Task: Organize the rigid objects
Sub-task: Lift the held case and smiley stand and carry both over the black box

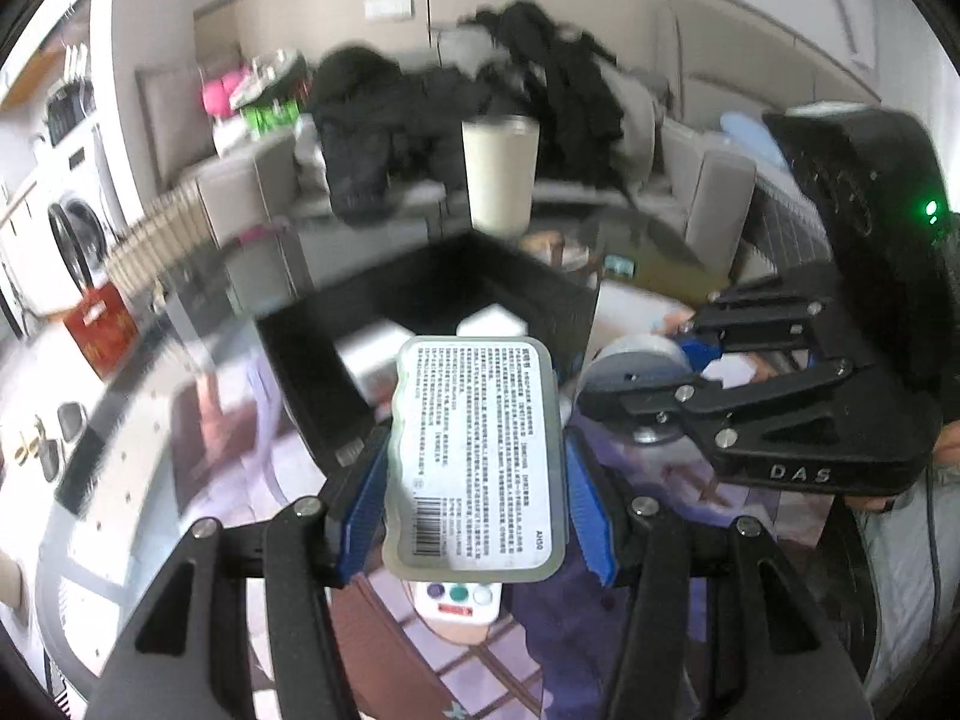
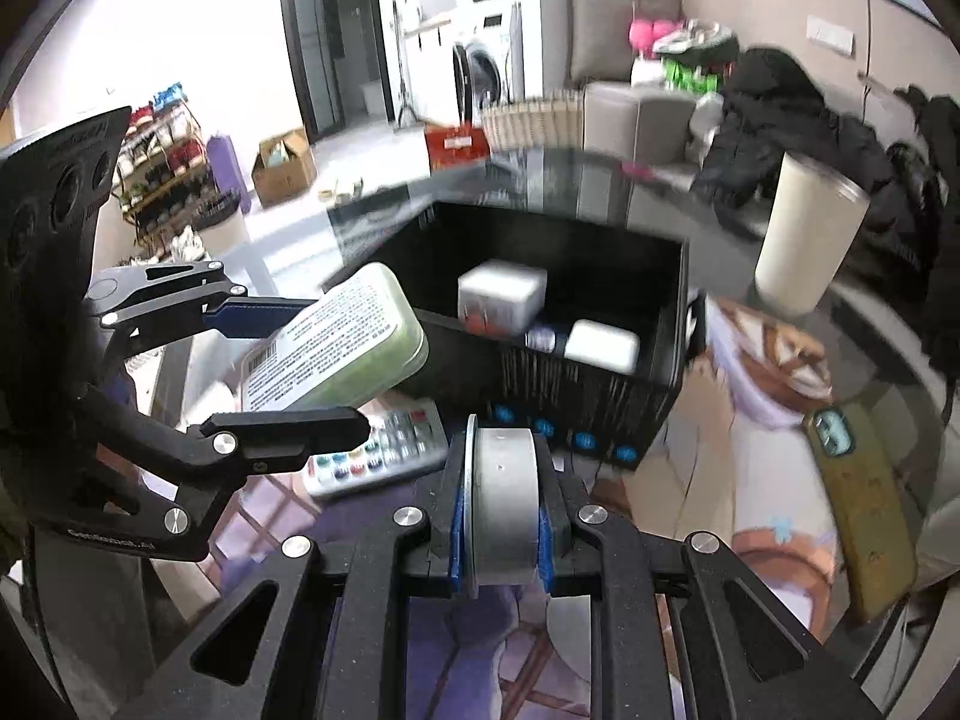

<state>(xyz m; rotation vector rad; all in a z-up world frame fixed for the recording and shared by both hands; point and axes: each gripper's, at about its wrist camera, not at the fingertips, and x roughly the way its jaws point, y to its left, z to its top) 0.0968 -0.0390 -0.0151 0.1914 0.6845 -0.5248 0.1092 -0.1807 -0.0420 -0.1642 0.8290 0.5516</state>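
Glass tabletop (image 2: pixel 600 180) over a cartoon-printed mat (image 2: pixel 750 420); living room beyond, blurred. Landmark throughout: the black bin (image 2: pixel 588 360) on that glass.

Far left of the bin in the right wrist view: shoe rack (image 2: pixel 162 162) and cardboard box (image 2: pixel 282 165) on the pale floor, washing machine (image 2: pixel 486 66) further back. Behind the bin: woven basket (image 2: pixel 534 114), red box (image 2: pixel 456 144), grey sofa (image 2: pixel 642 120) heaped with dark clothes (image 2: pixel 780 120). Right of the bin and behind its far corner: cream tumbler (image 2: pixel 804 240), upright.

Left of the bin, raised off the glass: left gripper (image 1: pixel 474 450), blue pads (image 1: pixel 360 504) clamped on the long edges of a pale green tin (image 1: pixel 474 450) — label side up, long axis running along the fingers toward the bin, front end tipped slightly higher. Just below the tin, in front of the bin: white remote (image 2: pixel 378 450), lying flat on the mat.

Inside the bin: white cube box (image 2: pixel 501 294) and a flat white box (image 2: pixel 603 345) beside it.

In front of the bin, off the surface: right gripper (image 2: pixel 501 510), pinched tight on a grey round tin (image 2: pixel 501 504) — held on edge, flat faces against the pads, rim facing the bin.

Right of the bin, on the mat: yellowish strip (image 2: pixel 864 498) with a small teal card (image 2: pixel 831 429) at its near end.
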